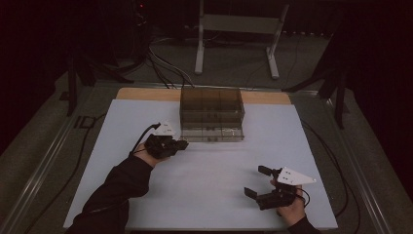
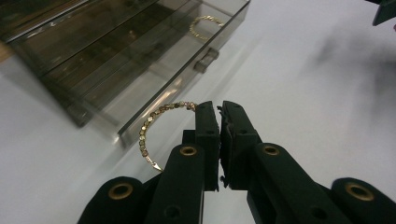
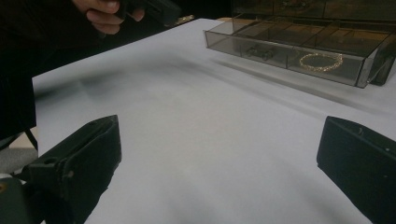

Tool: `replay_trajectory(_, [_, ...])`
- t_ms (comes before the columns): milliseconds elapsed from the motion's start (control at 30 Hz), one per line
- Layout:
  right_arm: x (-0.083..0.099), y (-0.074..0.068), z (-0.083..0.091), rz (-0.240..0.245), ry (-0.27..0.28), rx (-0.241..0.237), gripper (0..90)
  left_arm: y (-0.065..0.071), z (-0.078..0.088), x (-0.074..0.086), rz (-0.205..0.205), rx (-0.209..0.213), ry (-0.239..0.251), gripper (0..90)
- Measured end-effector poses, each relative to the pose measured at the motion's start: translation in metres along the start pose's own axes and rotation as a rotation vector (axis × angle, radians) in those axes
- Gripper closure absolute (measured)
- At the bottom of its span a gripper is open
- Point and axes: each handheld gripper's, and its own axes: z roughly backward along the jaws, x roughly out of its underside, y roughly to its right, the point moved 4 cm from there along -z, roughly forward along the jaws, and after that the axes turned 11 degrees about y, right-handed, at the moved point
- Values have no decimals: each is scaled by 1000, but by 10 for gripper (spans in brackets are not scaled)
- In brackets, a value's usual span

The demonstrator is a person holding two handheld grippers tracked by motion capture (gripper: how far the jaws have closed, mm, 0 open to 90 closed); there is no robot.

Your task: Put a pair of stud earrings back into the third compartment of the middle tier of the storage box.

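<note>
Gold bead bracelet [image 2: 161, 126] hangs as an open arc from the left claw [image 2: 219, 108], pinched betw. its 2 clenched jaws, just beside the front edge of the smoky clear drawer box [image 2: 126, 51]. Box sits at the far-middle of the white tabletop [image 1: 214, 170], its low drawer pulled out. A 2nd gold bracelet [image 3: 321, 61] lies in a drawer compartment near the drawer's front corner. Left claw [image 1: 182, 144] is close to the box's front-left corner. Right claw [image 1: 254, 181] hovers well apart at the near right of the tabletop, jaws spread wide, w/ nothing betw. them.
</note>
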Motion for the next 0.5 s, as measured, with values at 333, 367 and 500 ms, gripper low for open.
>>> replay_trajectory(333, [-1,-1,0,-2,5,-4,0,7,-31,-25,-24,42,13,877])
replay_trajectory(367, [-1,-1,0,-3,5,-5,0,7,-34,-27,-21,48,13,878])
replay_trajectory(500, [-1,-1,1,-4,6,-6,0,9,-46,-37,-26,57,19,877])
